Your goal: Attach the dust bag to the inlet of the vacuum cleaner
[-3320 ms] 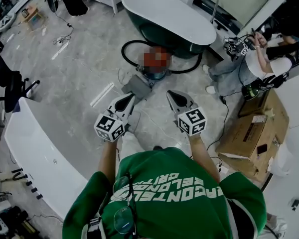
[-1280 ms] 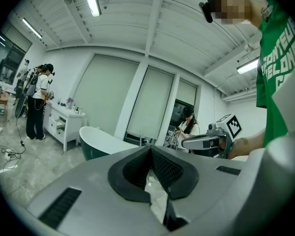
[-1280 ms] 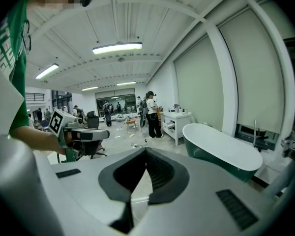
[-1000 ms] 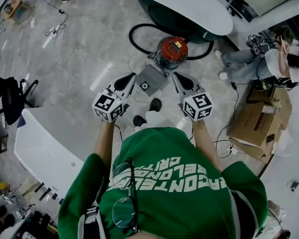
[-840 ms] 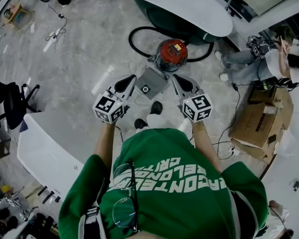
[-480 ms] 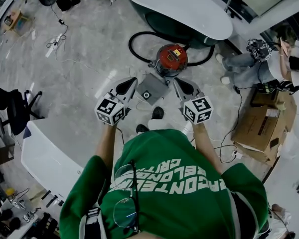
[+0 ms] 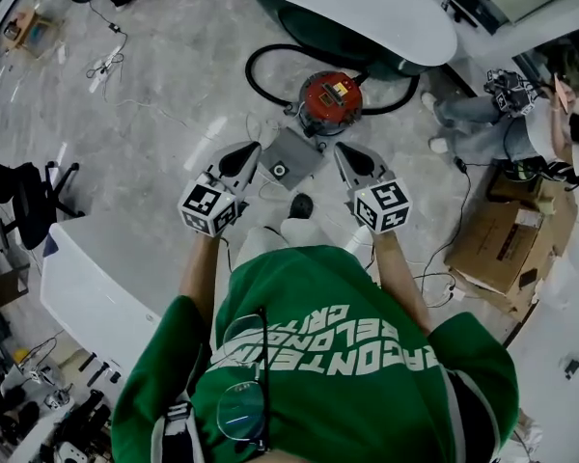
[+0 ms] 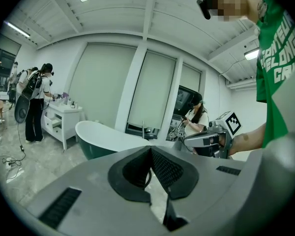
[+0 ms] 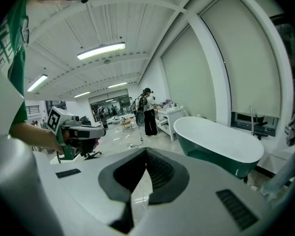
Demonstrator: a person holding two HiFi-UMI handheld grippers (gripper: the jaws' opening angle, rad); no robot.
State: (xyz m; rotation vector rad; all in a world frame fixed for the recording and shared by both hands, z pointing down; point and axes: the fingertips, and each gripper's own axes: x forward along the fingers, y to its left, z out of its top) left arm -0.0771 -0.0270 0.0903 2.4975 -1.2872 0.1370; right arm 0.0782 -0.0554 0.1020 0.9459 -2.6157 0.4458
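Left gripper [image 7: 251,149], right gripper [image 7: 340,149] closed, flanking dust bag [image 7: 294,152]

White capitals in three rows cross the back of the person's green shirt [image 7: 338,355], upside down in the head view; only "CONTE", "ELONG" and "CR" read surely. The label on the cardboard box [image 7: 497,249] at right is too small to read.

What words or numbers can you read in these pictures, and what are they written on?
"BELONG": white print on the person's green shirt; the lines above and below it are cut off.
Marker cubes: black-and-white square patterns only, no letters.
Yellow label on the vacuum cleaner: too small to read.
Sticker on the cardboard box: too small to read.
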